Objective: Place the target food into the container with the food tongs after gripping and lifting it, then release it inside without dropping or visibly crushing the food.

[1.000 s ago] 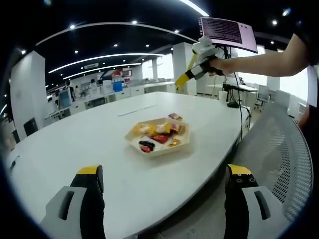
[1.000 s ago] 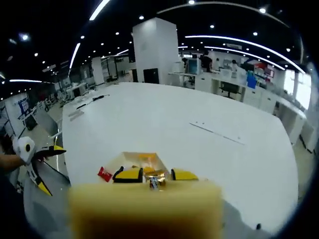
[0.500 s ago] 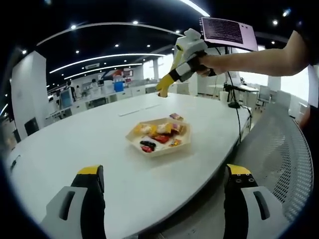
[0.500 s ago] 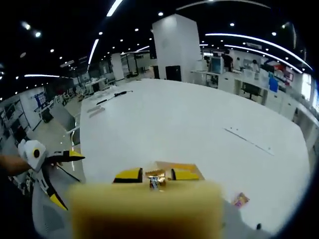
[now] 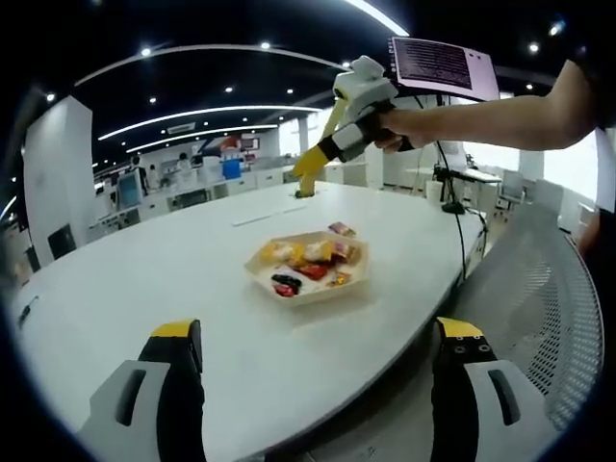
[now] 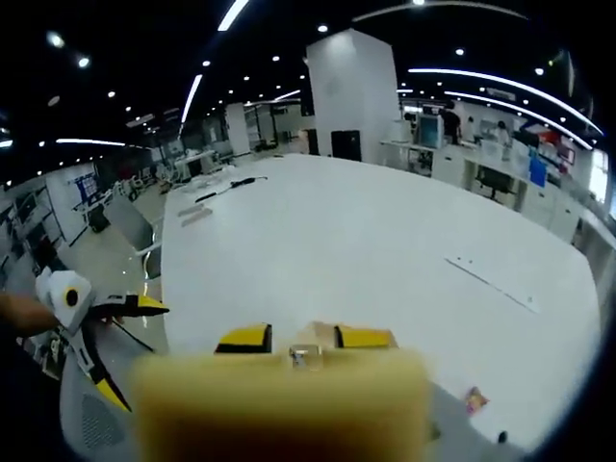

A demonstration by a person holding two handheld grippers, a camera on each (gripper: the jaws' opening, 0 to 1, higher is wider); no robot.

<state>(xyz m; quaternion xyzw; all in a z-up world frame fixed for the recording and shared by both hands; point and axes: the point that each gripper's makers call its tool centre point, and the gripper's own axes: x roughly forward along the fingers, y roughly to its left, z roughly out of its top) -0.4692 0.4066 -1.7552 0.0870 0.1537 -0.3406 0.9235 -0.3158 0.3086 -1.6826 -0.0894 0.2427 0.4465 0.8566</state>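
On the wide white table (image 5: 144, 279), near its closer rounded edge in the left gripper view, a shallow pale container (image 5: 310, 269) is sitting with an assortment of wrapped foods (image 5: 306, 260) lying inside it, yellow and orange pieces toward the far side, red and dark ones toward the near side. One small wrapped piece (image 5: 340, 229) is lying on the tabletop just beyond the container's far rim, apart from the rest. The left gripper (image 5: 313, 342) is hovering low in front of the table with its two yellow-tipped jaws spread wide and nothing between them. Above and beyond the container, the right gripper (image 5: 308, 181) is hanging in the air in a person's hand (image 5: 399, 125), angled downward with its yellow tip over the far part of the table; from this view I cannot tell what is at its tip. In the right gripper view, the right gripper (image 6: 303, 339) is looking down over the table, its yellow-tipped jaws drawn close together on a small shiny, foil-like piece (image 6: 300, 356), though a blurred yellow block is hiding much of the lower part. A small wrapped piece (image 6: 474, 397) is lying on the table to the right, and the left gripper (image 6: 106, 337) is showing at the left edge with its jaws parted.
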